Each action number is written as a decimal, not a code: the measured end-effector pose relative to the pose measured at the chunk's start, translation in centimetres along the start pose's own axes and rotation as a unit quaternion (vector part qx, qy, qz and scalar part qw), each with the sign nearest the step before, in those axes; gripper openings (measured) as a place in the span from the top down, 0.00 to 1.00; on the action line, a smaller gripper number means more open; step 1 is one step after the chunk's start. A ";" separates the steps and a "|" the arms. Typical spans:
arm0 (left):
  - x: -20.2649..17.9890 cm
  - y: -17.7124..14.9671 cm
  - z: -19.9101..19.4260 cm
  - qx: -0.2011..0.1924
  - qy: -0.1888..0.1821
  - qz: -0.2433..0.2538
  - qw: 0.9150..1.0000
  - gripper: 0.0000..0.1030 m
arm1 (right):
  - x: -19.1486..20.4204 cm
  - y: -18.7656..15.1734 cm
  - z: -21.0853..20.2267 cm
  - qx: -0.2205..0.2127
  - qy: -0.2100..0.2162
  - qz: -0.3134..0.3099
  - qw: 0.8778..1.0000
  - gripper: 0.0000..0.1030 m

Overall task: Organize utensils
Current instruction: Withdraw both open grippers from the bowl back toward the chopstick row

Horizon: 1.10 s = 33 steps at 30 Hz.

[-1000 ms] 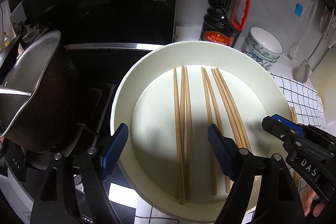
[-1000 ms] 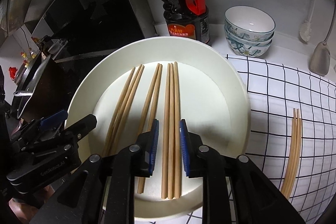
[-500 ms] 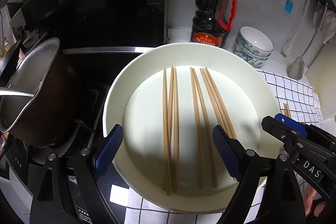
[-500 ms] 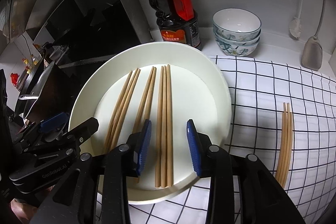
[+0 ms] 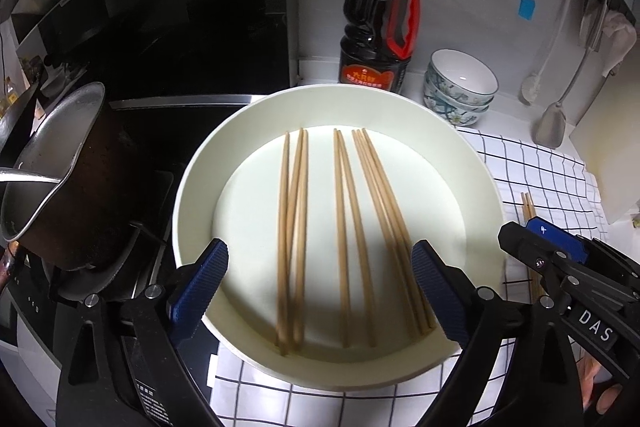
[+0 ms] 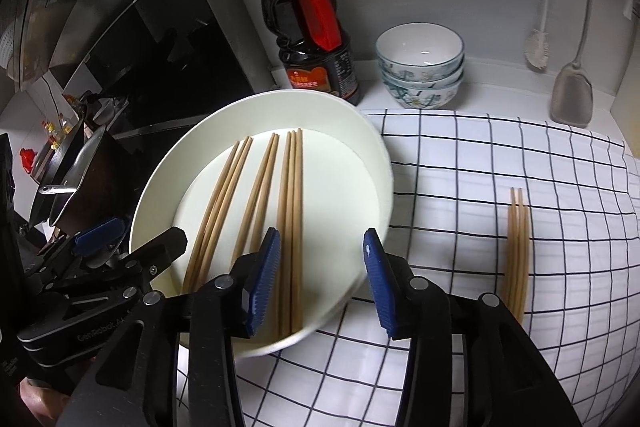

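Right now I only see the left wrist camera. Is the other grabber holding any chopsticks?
Observer: No. The right gripper is open, its jaws have just been opening. Its pads touch nothing, and three chopsticks lie in the plate under the gap.
Operator: I see just some stick tips past the plate. What are they?
Observer: A small bundle of chopsticks lying on the checked cloth, apart from the plate.
Operator: Which way do they point?
Observer: Roughly the same way as those in the plate, away from the gripper and towards the wall.
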<state>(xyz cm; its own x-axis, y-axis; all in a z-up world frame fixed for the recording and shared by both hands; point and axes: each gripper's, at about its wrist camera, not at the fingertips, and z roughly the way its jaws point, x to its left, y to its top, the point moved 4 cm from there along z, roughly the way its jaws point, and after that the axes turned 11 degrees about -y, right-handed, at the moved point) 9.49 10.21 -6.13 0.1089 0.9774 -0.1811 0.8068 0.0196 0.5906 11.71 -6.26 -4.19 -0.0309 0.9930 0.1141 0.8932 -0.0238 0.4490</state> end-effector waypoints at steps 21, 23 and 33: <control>-7.6 -2.3 -0.3 0.003 -0.035 0.028 0.999 0.11 | -8.2 -3.5 -3.1 0.002 -0.032 0.034 0.999 0.58; -8.5 -2.7 -0.1 0.005 -0.040 0.032 0.999 0.11 | -9.1 -4.0 -3.2 0.003 -0.036 0.038 0.999 0.58; -12.2 -4.2 1.2 0.016 -0.057 0.053 0.997 0.11 | -13.3 -5.9 -3.3 0.013 -0.057 0.058 0.997 0.58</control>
<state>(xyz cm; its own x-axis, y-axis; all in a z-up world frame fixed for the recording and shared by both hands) 5.44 -2.07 -7.31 0.2576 0.9435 -0.2083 0.8054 -0.0906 0.5858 5.39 -19.71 -5.45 0.1238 0.9903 0.0623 0.8988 -0.1385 0.4159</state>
